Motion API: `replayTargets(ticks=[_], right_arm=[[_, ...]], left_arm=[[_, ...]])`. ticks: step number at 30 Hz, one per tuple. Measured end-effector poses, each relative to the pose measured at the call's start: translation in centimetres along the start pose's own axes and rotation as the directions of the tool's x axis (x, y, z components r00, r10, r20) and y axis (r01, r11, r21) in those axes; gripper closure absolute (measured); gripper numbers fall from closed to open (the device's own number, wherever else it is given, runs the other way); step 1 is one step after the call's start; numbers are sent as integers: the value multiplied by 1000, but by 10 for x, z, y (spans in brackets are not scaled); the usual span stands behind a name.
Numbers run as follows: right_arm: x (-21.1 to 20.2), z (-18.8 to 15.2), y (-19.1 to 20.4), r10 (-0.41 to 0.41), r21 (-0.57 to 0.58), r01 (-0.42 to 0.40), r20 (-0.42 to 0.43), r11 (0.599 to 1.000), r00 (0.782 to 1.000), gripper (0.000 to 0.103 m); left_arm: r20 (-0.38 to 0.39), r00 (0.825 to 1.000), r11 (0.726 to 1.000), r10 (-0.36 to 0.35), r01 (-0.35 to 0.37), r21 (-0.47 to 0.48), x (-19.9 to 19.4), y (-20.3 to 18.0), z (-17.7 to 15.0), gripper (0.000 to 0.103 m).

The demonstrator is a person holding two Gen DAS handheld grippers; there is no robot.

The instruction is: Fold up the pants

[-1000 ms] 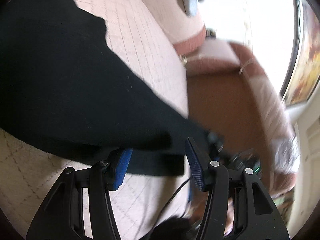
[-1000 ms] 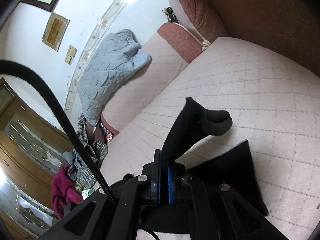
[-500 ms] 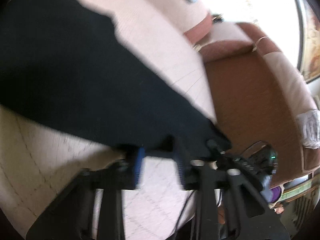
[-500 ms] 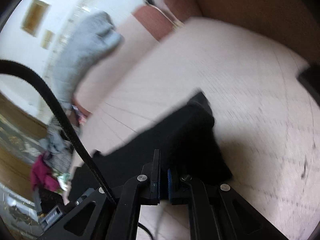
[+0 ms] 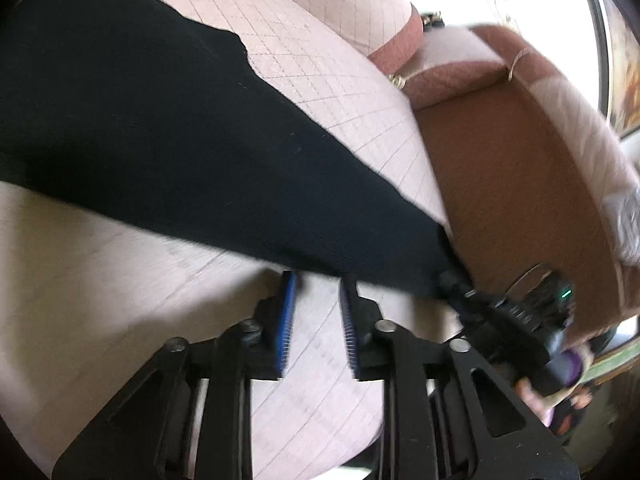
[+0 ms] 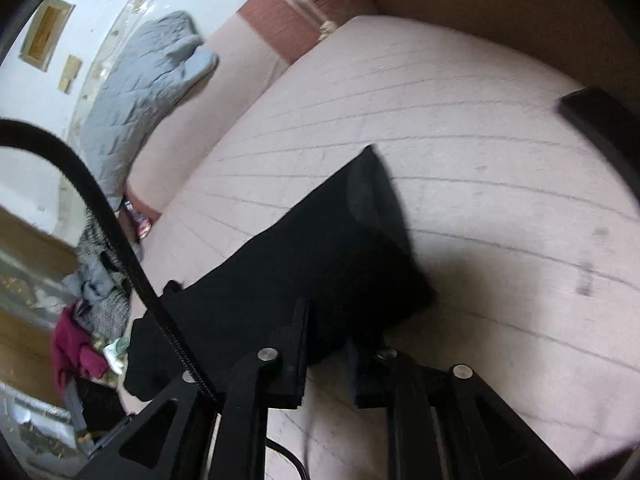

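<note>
Black pants (image 5: 168,128) lie spread across a pink quilted sofa seat (image 5: 320,80), running from upper left to lower right. My left gripper (image 5: 316,292) is open, its blue pads just short of the pants' near edge, holding nothing. In the right wrist view the pants (image 6: 312,264) lie in a folded heap on the seat (image 6: 460,128). My right gripper (image 6: 328,320) is open with the cloth's edge lying between its jaws. The right gripper also shows in the left wrist view (image 5: 512,312) at the pants' far end.
A brown sofa arm and backrest (image 5: 512,168) rise to the right. A grey quilted blanket (image 6: 144,80) drapes the neighbouring cushion. A pile of clothes (image 6: 88,320) lies on the floor at left. A black flat object (image 6: 600,116) lies on the seat's far right.
My right gripper was shut on the pants and lifting them; it has lowered them to the seat and opened. My left gripper has narrowed and drawn back from the pants' edge.
</note>
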State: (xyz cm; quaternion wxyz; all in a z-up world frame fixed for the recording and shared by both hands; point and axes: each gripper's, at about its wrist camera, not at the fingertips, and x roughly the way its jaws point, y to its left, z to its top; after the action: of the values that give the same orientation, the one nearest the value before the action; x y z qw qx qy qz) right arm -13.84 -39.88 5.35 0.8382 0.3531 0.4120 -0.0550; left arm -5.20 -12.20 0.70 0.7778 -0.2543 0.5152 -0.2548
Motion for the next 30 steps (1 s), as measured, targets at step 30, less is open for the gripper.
replayTargets(ticks=[30], right_arm=[[138,-153,294,116,-866,-347,-328,361,938,77]], left_arm=[[221,872,899,438,-422,-117,-179,191,100,53]])
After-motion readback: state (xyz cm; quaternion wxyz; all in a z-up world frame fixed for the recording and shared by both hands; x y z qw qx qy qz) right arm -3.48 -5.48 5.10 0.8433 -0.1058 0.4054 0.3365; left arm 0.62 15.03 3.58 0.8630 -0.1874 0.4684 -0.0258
